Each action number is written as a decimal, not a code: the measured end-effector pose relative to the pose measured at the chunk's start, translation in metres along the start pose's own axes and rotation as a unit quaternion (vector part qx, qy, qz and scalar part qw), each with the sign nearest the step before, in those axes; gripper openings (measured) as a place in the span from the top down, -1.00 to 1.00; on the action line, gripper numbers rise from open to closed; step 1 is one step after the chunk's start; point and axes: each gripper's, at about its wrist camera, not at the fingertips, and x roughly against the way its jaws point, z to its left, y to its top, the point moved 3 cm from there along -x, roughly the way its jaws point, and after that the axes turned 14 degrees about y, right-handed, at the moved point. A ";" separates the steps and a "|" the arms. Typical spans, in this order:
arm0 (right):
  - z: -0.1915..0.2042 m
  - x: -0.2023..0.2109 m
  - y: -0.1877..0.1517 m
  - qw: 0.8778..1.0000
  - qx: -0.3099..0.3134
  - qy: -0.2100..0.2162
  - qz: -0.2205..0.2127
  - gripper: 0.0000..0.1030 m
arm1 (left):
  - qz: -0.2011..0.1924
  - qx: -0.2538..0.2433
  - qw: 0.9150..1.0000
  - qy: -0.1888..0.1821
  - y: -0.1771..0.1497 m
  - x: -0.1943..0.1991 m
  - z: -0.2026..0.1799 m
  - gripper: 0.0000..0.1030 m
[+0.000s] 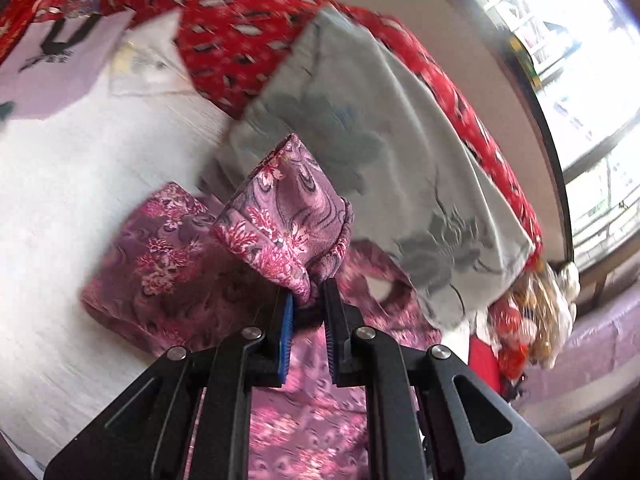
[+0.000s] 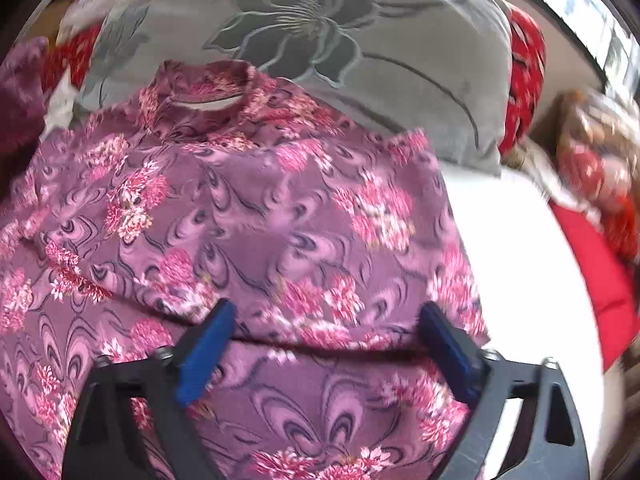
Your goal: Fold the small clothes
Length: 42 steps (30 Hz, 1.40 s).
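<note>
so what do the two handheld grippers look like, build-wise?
Both match. The left gripper has matte black angular linkage arms with cut-out slots, round silver pivot bolts, and slim black fingers faced with ribbed blue pads. The right gripper has the same black frame and blue pads. No cables, markings or sleeves visible.

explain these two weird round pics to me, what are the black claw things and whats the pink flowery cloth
Each picture comes from a fisheye camera on a hand-held two-finger gripper, looking along its fingers; a person holds one in each hand. In the left wrist view, the left gripper is shut on a bunched bit of the purple floral garment. In the right wrist view, the right gripper stands wide open over that garment, gripping nothing. It lies on a white table, beside a grey flowered cloth and red patterned fabric.
</note>
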 end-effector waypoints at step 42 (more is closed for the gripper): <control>0.108 -0.030 0.056 0.962 -0.109 0.250 0.018 0.36 | 0.103 -0.071 0.991 0.039 -0.125 -0.072 0.063 0.18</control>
